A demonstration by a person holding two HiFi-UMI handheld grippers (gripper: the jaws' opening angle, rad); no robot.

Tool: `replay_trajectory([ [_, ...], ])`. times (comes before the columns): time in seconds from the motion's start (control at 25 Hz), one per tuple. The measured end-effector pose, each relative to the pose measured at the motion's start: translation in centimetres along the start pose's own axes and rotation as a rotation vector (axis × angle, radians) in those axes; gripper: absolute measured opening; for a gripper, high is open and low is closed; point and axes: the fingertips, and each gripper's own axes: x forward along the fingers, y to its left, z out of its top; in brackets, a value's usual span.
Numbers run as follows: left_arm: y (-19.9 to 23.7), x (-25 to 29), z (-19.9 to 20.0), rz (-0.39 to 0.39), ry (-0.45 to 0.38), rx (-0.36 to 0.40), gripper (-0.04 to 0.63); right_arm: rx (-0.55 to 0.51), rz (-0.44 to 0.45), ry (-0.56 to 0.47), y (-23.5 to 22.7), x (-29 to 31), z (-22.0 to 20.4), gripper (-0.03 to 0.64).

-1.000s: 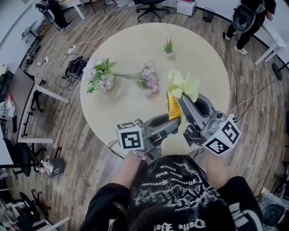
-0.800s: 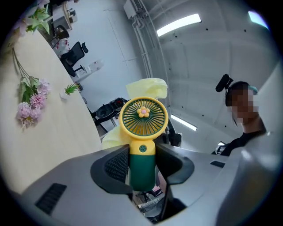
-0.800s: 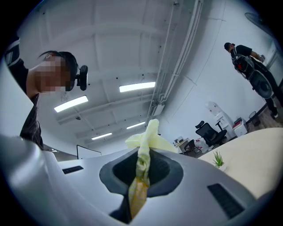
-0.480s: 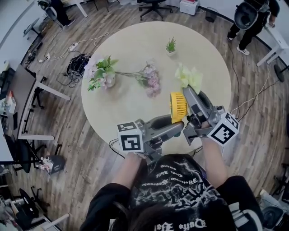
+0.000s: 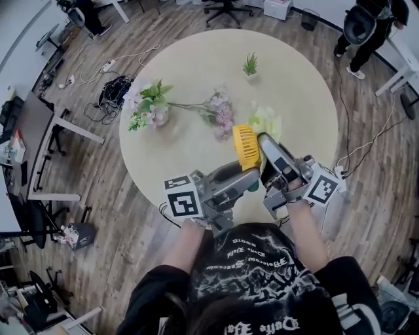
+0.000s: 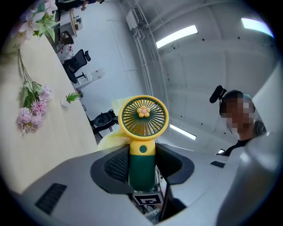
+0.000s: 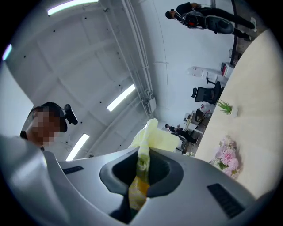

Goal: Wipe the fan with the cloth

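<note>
A round beige table (image 5: 196, 72) stands on a wood-plank floor (image 5: 98, 176) in an open office. A spray of flowers with green leaves (image 5: 149, 108) lies on it, its long stems reaching a cluster of pink blooms (image 5: 221, 119), and a small potted plant (image 5: 249, 65) sits near the far edge. A tangle of cables (image 5: 111, 95) lies on the floor to the left, near a grey desk (image 5: 36, 141). An office chair (image 5: 226, 8) and a standing person (image 5: 366, 26) are beyond the table. Long strip lights line the white ceiling in both gripper views. Over the near side of the table, the left gripper (image 5: 243, 175) clamps the green handle of a yellow-headed handheld fan (image 5: 247, 146). The right gripper (image 5: 268, 149) has its jaws pinched on a pale yellow cloth (image 5: 265, 123), which is blurred just beside the fan's head; whether they touch cannot be told.
</note>
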Motion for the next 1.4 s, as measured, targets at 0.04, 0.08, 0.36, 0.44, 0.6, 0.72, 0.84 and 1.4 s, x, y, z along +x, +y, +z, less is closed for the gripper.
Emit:
replay_trajectory([
  [0.04, 0.0, 0.0, 0.4, -0.007, -0.008, -0.006, 0.198, 0.012, 0.019, 0.014, 0.1, 0.1, -0.2, 0.032],
  [0.08, 0.0, -0.1, 0.7, -0.014, -0.017, -0.012, 0.198, 0.018, 0.039, 0.029, 0.2, 0.2, -0.3, 0.031],
  [0.36, 0.0, -0.5, 1.9, -0.027, -0.080, -0.026, 0.198, 0.078, 0.151, 0.132, 1.6, -0.4, -2.4, 0.031],
  [0.44, -0.1, -0.7, 2.0, -0.029, -0.099, -0.031, 0.198, 0.095, 0.164, 0.134, 1.9, -0.7, -3.0, 0.031],
  [0.6, -0.1, -0.9, 2.5, -0.028, -0.123, -0.027, 0.198, 0.120, 0.186, 0.129, 2.2, -0.8, -3.4, 0.031],
  [0.72, -0.3, -0.8, 2.9, -0.037, -0.139, -0.022, 0.198, 0.129, 0.206, 0.136, 2.5, -1.0, -3.3, 0.029],
  [0.84, -0.6, -1.1, 3.4, -0.055, -0.183, -0.027, 0.198, 0.140, 0.224, 0.143, 2.9, -1.3, -3.8, 0.029],
  [1.4, -1.0, -3.5, 6.1, -0.162, -0.393, -0.172, 0.196, 0.196, 0.173, 0.185, 2.2, -2.2, -7.6, 0.029],
])
